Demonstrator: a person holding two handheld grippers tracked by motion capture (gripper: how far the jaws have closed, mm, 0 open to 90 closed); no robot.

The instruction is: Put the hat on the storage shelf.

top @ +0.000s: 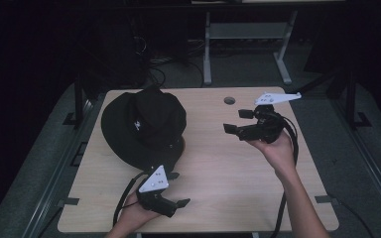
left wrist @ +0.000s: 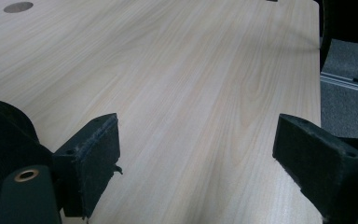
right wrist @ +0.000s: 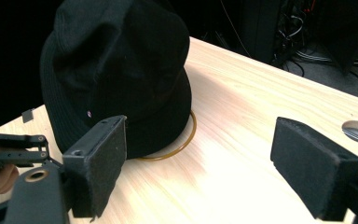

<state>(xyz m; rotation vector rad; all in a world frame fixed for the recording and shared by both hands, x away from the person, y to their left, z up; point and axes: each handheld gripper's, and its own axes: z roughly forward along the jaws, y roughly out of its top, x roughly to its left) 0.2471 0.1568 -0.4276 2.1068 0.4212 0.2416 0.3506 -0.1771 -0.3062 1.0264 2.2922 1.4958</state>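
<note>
High view: black brimmed hat [top: 144, 126] lying crown-up on the left half of the pale wooden counter [top: 218, 173], left gripper [top: 177, 188] low at the near edge just beside the brim with jaws spread and empty, right gripper [top: 235, 121] raised over the right half, pointed toward the hat, well apart from it, jaws wide with nothing between. Left gripper view: jaws parted over bare wood, dark hat edge [left wrist: 2, 135] at far left, round hole [left wrist: 18, 7] at the top. Right gripper view: jaws open and empty, hat [right wrist: 116, 70] ahead on a thin brown ring [right wrist: 189, 137], left gripper [right wrist: 16, 147] at the left margin.
</note>
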